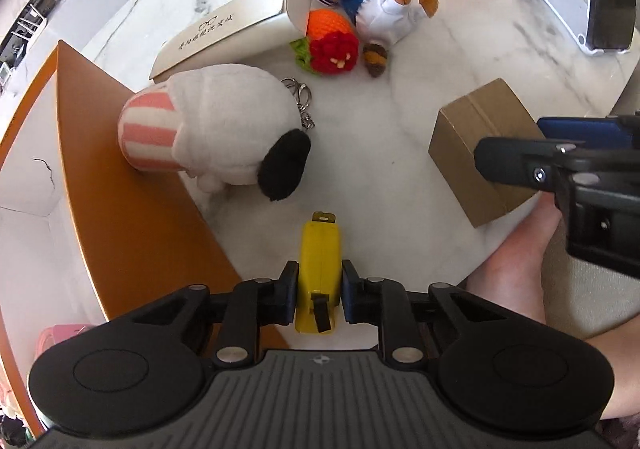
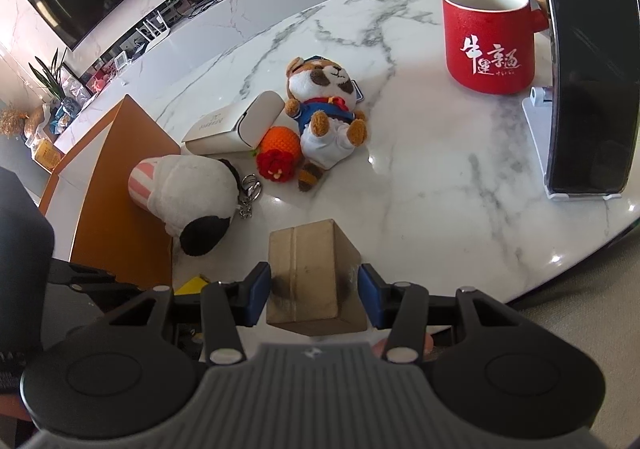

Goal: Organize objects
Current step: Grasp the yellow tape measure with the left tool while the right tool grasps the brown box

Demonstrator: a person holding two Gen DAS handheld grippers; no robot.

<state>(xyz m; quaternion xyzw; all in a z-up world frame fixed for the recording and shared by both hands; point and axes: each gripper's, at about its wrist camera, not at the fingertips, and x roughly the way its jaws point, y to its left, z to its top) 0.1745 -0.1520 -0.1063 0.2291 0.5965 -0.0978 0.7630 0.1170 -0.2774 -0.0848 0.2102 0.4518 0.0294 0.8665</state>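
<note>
Two grips in hand: left gripper [image 1: 319, 291] clamped on yellow tape measure [image 1: 319, 269], low over marble table [image 2: 420, 177] near its front edge; right gripper [image 2: 315, 295] astride cardboard box [image 2: 314, 281], pads close, contact unclear. Lift tape measure straight up, keeping pads square on its flat sides. Orange box [image 1: 132, 217] just left, white plush [image 1: 216, 125] ahead; open marble between plush and cardboard box.

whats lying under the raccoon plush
The raccoon plush lies partly over a crocheted orange toy and beside a cream case. Something blue shows behind its head; whatever else lies beneath it is covered.
</note>
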